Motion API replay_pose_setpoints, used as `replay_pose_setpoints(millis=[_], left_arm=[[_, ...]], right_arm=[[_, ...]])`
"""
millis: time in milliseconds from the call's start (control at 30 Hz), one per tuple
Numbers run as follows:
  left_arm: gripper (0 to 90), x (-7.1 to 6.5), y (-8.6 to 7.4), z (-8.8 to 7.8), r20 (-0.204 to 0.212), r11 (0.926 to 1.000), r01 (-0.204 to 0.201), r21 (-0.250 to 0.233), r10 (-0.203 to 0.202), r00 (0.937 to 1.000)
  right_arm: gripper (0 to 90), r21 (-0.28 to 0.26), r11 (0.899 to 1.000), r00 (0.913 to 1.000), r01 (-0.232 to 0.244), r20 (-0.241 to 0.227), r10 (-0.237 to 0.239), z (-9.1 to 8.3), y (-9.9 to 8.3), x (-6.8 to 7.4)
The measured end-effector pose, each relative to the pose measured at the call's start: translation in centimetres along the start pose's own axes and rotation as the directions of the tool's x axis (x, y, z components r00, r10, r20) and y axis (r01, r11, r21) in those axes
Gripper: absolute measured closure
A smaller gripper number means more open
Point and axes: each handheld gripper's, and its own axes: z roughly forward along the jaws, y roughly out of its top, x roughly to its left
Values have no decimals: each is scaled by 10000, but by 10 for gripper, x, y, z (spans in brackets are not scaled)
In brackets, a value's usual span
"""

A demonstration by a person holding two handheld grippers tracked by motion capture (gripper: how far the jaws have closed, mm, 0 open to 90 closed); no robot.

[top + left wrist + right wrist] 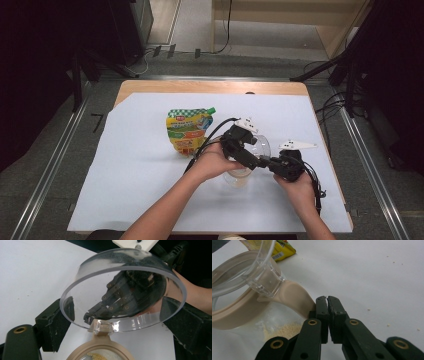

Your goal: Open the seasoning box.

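Observation:
A clear jar [239,176] with a beige rim [294,293] stands on the white sheet, with pale yellow granules [284,330] inside. Its clear round lid [125,290] is swung up on a hinge [103,327]. My left gripper [118,307] is shut on the lid, one black jaw on each side of its edge; in the high view it [256,147] sits over the jar. My right gripper [327,299] is shut with nothing between its jaws, its tips against the outside of the beige rim. In the high view it [262,162] comes in from the jar's right.
A yellow and green pouch [188,130] with a green cap lies flat behind and left of the jar. Small crumbs [388,325] dot the white sheet [140,165]. The wooden table edge [210,86] shows at the back.

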Motion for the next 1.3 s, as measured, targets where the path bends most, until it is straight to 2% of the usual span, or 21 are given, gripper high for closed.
replay_pose_setpoints(millis=[133, 300, 467, 567, 633, 700, 767, 800, 900, 967, 1033, 1167, 1200, 1300], left_arm=[[47, 3, 0, 2, -51, 9994, 256, 249, -255, 9997], [41, 1, 0, -3, -78, 9994, 67, 336, -65, 9999], [52, -2, -3, -16, -34, 9995, -62, 314, 63, 10000], [133, -2, -6, -25, 147, 9996, 48, 291, -53, 9999], [150, -2, -8, -30, 230, 9995, 63, 319, -70, 9997], [174, -2, -11, -34, 243, 9997, 2, 262, -8, 9997], [286, -2, -14, -38, 251, 9997, 47, 242, -53, 9997], [301, -1, -16, -39, 207, 9994, 98, 339, -105, 9997], [379, 1, -22, -45, 61, 9988, 246, 424, -249, 9997], [422, 3, -26, -49, 210, 9990, 261, 369, -268, 9994], [500, 3, -30, -53, 284, 9996, 78, 278, -86, 9996], [507, 5, -36, -62, 110, 9995, 82, 320, -86, 9999], [502, 5, -38, -65, 19, 9995, 164, 286, -165, 9999], [499, 10, -44, -73, 102, 9984, 534, 195, -536, 9985]], right_arm=[[887, -1, 10000, 10000, 48, 48, -48, -1, 0, 1], [876, -101, 9999, 9999, -82, 114, 83, -4, 0, -2], [834, -254, 9994, 9995, -250, 207, 255, -13, -2, -8], [785, -268, 9992, 9994, -292, 153, 296, -21, -4, -8], [745, -177, 9993, 9994, -327, 119, 329, -26, -6, -8], [696, -45, 9999, 9996, -137, 256, 139, -30, -8, -6], [649, 160, 9998, 9992, 139, 378, -145, -31, -11, -3], [642, 266, 9994, 9989, 207, 424, -218, -31, -13, -1], [619, 439, 9985, 9994, 318, 149, -324, -32, -19, 6], [602, 402, 9984, 9992, 394, 33, -396, -33, -21, 11], [586, 274, 9990, 9992, 348, -186, -343, -34, -22, 15], [580, 264, 9988, 9981, 411, -473, -398, -35, -24, 24], [578, 295, 9982, 9974, 523, -518, -508, -35, -24, 26], [576, 271, 9968, 9947, 746, -731, -724, -36, -25, 35]])
